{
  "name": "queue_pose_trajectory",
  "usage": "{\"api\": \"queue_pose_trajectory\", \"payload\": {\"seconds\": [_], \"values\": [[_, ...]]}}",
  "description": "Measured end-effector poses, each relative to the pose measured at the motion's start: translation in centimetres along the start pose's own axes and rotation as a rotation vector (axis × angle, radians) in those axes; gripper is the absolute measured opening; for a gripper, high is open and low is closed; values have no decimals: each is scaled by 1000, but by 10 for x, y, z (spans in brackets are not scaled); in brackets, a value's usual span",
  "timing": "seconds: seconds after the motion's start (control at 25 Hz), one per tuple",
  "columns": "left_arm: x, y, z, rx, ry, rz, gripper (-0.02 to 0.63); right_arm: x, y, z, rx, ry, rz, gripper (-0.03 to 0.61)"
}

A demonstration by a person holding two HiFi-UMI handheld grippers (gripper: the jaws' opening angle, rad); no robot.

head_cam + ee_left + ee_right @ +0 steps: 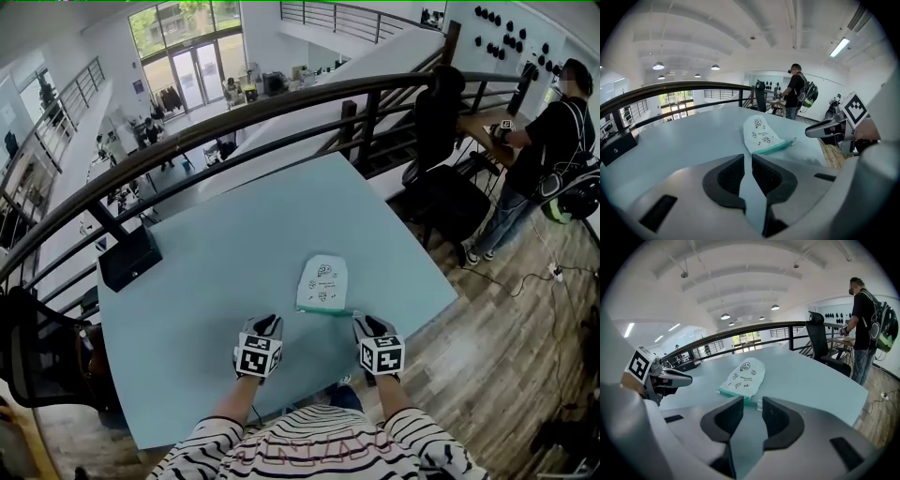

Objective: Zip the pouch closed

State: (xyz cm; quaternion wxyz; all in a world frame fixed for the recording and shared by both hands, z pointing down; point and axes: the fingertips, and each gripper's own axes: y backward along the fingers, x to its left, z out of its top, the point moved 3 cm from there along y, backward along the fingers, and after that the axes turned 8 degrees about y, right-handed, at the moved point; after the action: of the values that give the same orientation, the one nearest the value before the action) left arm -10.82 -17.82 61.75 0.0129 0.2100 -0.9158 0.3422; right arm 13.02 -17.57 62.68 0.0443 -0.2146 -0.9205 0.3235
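The pouch (322,283) lies flat on the pale blue bench (216,262), just below the head view's centre, with its teal zip edge nearest the claws. Its white face carries black doodles and print too small to read. The left claw (746,158) is closed on nothing. The right claw (753,405) stands open, the zip's end tab at its tips, apparently clear of the pads.

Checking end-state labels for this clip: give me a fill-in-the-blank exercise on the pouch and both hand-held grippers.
The pouch lies on the ___ table.
The left hand-held gripper has its jaws ___.
The right hand-held gripper has its jaws ___.
The pouch is held by ___ hand-held gripper.
Missing: blue; shut; open; neither.
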Motion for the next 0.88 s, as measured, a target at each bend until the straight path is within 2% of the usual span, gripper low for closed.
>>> {"api": "queue_pose_trajectory", "payload": {"seconds": [0.36,0.56,0.88], "values": [[-21,49,11,-127,-25,-56,29,25,45,10,-114,-30,-25,117],[-30,75,15,-197,-46,-84,28,42,72,17,-208,-24,-37,51],[-41,112,11,-261,-71,-144,28,75,104,20,-294,-32,-27,34]]}}
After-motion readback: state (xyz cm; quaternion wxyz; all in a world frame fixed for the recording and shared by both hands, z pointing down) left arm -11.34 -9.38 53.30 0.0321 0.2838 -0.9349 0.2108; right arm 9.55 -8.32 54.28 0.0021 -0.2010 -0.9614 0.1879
